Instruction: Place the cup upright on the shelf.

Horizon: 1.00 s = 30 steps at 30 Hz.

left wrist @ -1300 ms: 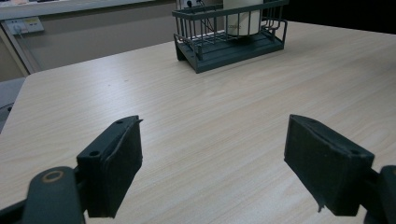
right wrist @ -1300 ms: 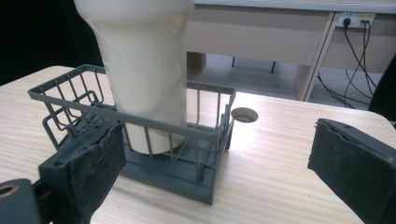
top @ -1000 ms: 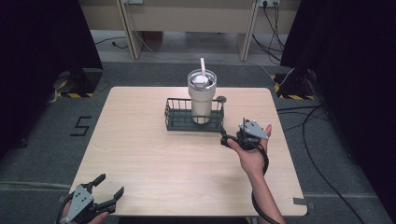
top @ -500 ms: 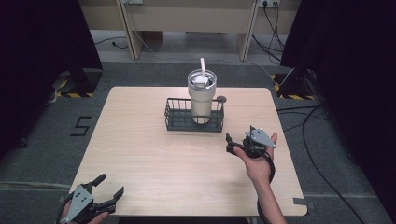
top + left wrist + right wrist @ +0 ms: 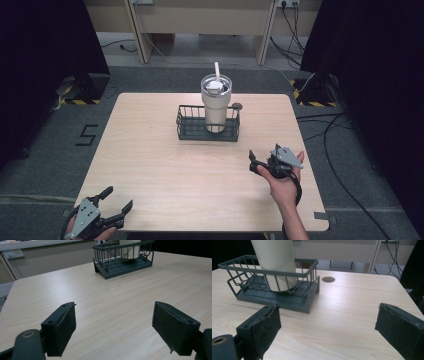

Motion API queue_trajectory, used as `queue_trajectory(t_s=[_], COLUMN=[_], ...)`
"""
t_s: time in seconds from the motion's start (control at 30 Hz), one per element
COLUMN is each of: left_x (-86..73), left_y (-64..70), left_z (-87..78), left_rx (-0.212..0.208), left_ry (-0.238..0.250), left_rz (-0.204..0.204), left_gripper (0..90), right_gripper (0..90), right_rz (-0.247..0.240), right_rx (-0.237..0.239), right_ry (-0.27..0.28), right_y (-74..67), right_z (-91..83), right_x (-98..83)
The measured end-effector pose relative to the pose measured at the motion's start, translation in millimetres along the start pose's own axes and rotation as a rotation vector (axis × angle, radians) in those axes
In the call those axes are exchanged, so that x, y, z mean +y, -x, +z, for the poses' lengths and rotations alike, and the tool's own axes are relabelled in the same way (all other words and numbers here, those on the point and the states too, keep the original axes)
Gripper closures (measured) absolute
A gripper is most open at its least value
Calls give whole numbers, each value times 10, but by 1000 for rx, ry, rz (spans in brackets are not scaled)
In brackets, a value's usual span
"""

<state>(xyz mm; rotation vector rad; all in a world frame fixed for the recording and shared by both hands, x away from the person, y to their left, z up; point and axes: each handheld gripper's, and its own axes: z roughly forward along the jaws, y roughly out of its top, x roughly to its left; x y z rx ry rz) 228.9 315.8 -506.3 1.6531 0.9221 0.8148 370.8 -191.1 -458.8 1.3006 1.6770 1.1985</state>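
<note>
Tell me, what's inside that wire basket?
A tall cream tumbler with a lid and straw stands upright inside the basket, toward its right end. The tumbler's contents are covered by the lid.

The high view looks forward and down over the whole table (image 5: 150, 150) from the person's side. Each tongs camera sits low above the tabletop, facing the wire basket (image 5: 123, 261) (far off from the left, close from the right (image 5: 274, 287)), which all three views share.
</note>
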Motion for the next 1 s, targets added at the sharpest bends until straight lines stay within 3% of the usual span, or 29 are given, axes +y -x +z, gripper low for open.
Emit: queue_trajectory(t_s=[0.43,0.67,1.0], left_x=[0,1,4], left_y=[1,1,2], left_z=[-1,-3,3], left_rx=[1,2,2], left_ry=[-1,-1,0], left_rz=[0,3,3], left_gripper=[185,185,185], right_gripper=[75,82,82], right_rz=[13,14,8], right_rx=[-18,-9,-8], right_ry=[-19,-28,-25], right_y=[103,67,61], right_z=[-110,-138,-147], right_x=[-219,-337,-367])
